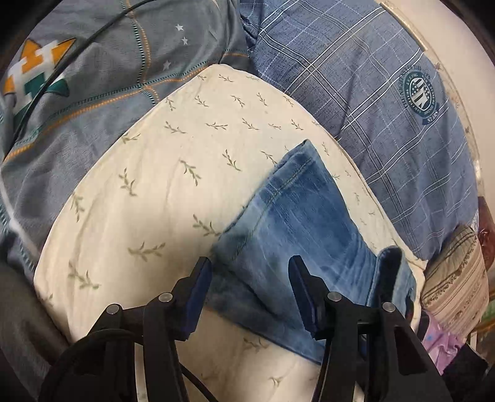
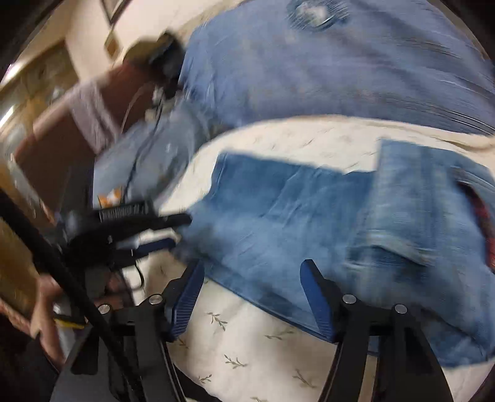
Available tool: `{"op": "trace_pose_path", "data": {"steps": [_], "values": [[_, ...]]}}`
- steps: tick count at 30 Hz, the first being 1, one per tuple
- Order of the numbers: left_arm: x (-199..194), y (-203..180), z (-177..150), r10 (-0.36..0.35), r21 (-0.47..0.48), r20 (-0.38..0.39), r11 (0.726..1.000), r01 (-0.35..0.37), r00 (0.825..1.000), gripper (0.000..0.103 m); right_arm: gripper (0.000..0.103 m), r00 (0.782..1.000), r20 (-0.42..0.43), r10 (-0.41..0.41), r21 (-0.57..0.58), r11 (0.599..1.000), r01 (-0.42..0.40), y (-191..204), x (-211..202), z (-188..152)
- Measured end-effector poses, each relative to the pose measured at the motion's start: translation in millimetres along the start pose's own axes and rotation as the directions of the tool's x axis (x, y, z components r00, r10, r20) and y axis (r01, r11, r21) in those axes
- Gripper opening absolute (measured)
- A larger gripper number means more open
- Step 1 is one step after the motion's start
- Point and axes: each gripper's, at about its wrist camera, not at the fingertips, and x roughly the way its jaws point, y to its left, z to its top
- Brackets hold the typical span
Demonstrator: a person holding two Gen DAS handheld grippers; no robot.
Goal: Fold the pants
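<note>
Your right wrist view is smeared by motion blur, so the room at its left edge reads only as brown furniture, pale wall and a framed picture (image 2: 113, 9). Your left tool (image 2: 173, 230) shows there too, dark and blurred, at the jeans' left end; whether it touches the denim you cannot tell. In both views the lower frame is blocked by the tool bodies, which hide part of the near edge of the jeans.

Your left tool (image 1: 250, 278) stands wide, nothing between its blue pads, with the jeans (image 1: 297, 222) lying just ahead of and under its right finger. Your right tool (image 2: 252, 286) is also wide and holds nothing, poised over the jeans (image 2: 309, 222).

The jeans lie partly folded on a cream quilt (image 1: 154, 185) printed with small green sprigs, spread on a bed. Behind it sit a blue plaid pillow (image 1: 386, 123) with a round crest and a grey pillow (image 1: 108, 77) with orange stitching; a black cable (image 1: 62, 62) crosses the grey one
</note>
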Motion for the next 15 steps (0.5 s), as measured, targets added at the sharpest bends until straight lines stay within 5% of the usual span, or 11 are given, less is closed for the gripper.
{"op": "trace_pose_path", "data": {"steps": [4, 8, 9, 12, 15], "values": [[15, 10, 9, 0.014, -0.078, 0.003, 0.997, -0.013, 1.0, 0.024, 0.052, 0.994, -0.099, -0.034, -0.093, 0.995, 0.025, 18, 41, -3], [17, 11, 14, 0.003, -0.07, 0.017, 0.998, -0.001, 1.0, 0.013, 0.044, 0.991, -0.112, -0.079, -0.157, 0.986, 0.061, 30, 61, -5], [15, 8, 14, 0.003, -0.048, 0.027, 0.999, -0.001, 1.0, 0.011, 0.027, 0.988, -0.109, -0.108, -0.183, 0.979, 0.087, 35, 66, -5], [1, 7, 11, -0.044, -0.039, 0.05, 0.998, 0.046, 0.998, 0.006, 0.005, 0.985, -0.115, -0.132, -0.209, 0.972, 0.106, 46, 65, -5], [-13, 11, 4, -0.041, -0.021, 0.061, 0.999, 0.042, 0.997, 0.006, 0.005, 0.99, -0.069, -0.125, -0.208, 0.972, 0.108, 54, 42, -3]]}}
